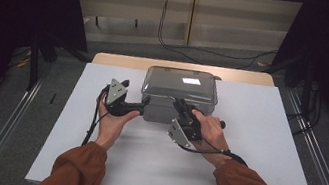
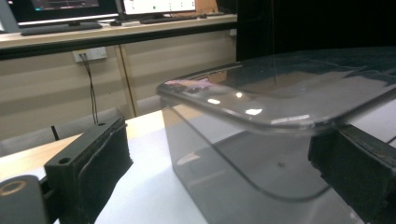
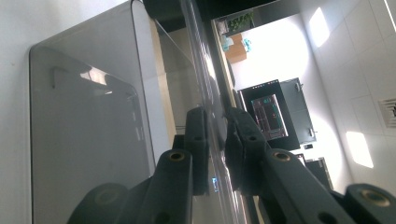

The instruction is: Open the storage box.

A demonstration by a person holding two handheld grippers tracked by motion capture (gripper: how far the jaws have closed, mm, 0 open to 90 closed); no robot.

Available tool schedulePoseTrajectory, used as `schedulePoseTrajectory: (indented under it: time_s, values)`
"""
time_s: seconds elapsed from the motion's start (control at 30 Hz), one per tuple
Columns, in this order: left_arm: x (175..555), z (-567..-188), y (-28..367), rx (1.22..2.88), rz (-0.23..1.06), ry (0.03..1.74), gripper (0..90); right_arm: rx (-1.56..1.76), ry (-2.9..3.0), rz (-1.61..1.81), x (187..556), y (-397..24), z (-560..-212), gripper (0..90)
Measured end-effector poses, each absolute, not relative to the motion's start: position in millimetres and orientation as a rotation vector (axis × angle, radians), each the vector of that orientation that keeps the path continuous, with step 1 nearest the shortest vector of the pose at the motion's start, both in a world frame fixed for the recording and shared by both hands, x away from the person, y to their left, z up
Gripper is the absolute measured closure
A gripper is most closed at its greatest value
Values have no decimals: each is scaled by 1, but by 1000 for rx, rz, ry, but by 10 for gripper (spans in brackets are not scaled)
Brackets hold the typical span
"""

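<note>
1. Two forearms in rust sleeves (image 1: 81, 170) come in from the near edge of the white table (image 1: 253, 153).
2. The left hand (image 1: 114, 122) holds the left gripper (image 1: 143, 103) at the box's near left corner. In the left gripper view its jaws stand spread: one pad (image 2: 100, 163) is out on the open table, the other sits just under the lid's rim at the right. They pinch nothing.
3. The right hand (image 1: 212, 131) holds the right gripper (image 1: 181, 106) at the near edge of the lid (image 1: 181, 84). In the right gripper view its jaws are pressed together on the thin clear edge of the lid (image 3: 205, 98), one pad on each face.
4. The box (image 1: 169, 114), smoky grey and see-through, stands past the hands, near the table's far middle, with the lid lying over its top.
5. Beyond the table, cables (image 1: 200, 50) trail over the floor before a pale wall.
</note>
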State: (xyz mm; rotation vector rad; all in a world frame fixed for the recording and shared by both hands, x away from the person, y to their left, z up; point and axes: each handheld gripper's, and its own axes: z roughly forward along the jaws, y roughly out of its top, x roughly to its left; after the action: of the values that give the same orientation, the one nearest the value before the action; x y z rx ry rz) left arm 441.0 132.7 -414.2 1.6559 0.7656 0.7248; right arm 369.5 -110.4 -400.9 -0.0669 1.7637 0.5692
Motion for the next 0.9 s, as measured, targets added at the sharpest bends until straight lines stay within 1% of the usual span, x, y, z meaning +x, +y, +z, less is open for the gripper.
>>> schedulePoseTrajectory:
  time_s: [0.2,0.27,0.33,0.37,0.47,0.53,0.57,0.6,0.63,0.73,0.77,0.9]
  values:
    - [444,-416,128,1652,731,766,87,-59,1767,563,370,-112,-402,769]
    - [443,-414,129,1646,743,751,102,-34,1764,594,371,-114,-401,721]
    - [443,-414,130,1656,761,719,116,-3,1771,613,372,-118,-400,711]
    - [443,-414,130,1647,754,721,127,17,1776,622,373,-120,-400,690]
    - [444,-414,129,1636,744,720,138,78,1789,679,376,-127,-399,618]
    - [444,-413,129,1634,745,713,147,126,1794,725,377,-131,-398,553]
    - [444,-413,130,1637,752,708,150,143,1807,749,378,-133,-398,542]
    - [444,-412,130,1635,752,705,151,160,1812,768,378,-135,-398,513]
    - [444,-412,130,1628,749,708,152,176,1812,782,378,-138,-398,471]
    - [444,-411,131,1621,743,710,153,261,1815,837,380,-145,-397,302]
    - [444,-411,131,1622,743,709,153,291,1812,856,380,-148,-397,268]
    - [444,-411,131,1621,742,707,154,421,1831,939,383,-160,-395,195]
